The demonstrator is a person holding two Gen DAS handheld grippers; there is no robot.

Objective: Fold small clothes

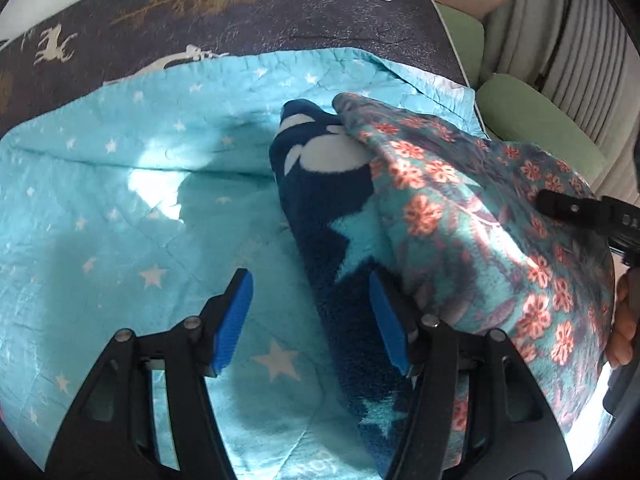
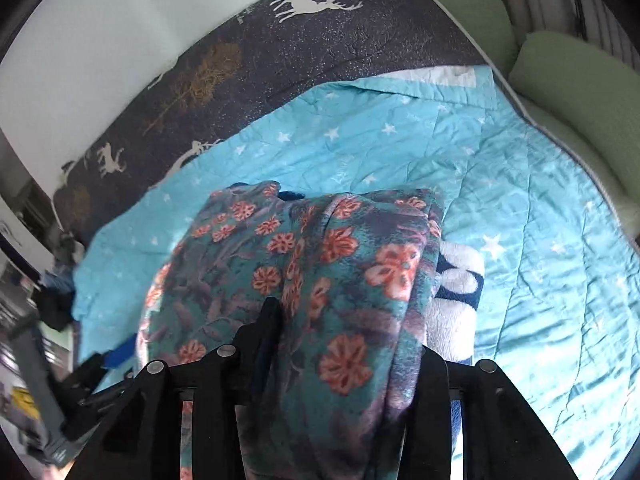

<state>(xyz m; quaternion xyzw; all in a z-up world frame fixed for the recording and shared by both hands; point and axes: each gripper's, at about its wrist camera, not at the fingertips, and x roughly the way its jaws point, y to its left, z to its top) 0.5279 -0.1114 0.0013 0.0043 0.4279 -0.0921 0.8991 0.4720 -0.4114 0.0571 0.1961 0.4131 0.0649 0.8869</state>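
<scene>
1. Bottom of the left wrist view: the left gripper has its blue pads spread, nothing pressed between them.
2. Bottom centre of the right wrist view: the right gripper is draped by the floral fleece garment; its grip cannot be told.
3. Under the garment lies the turquoise star quilt.
4. Upper frame: the dark deer-print bedspread.

free: turquoise quilt left of left claw | blocked: fleece heap — right side

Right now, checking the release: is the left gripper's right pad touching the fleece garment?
Touching. In the left wrist view, the left gripper is open, its right pad against the fleece garment.
</scene>
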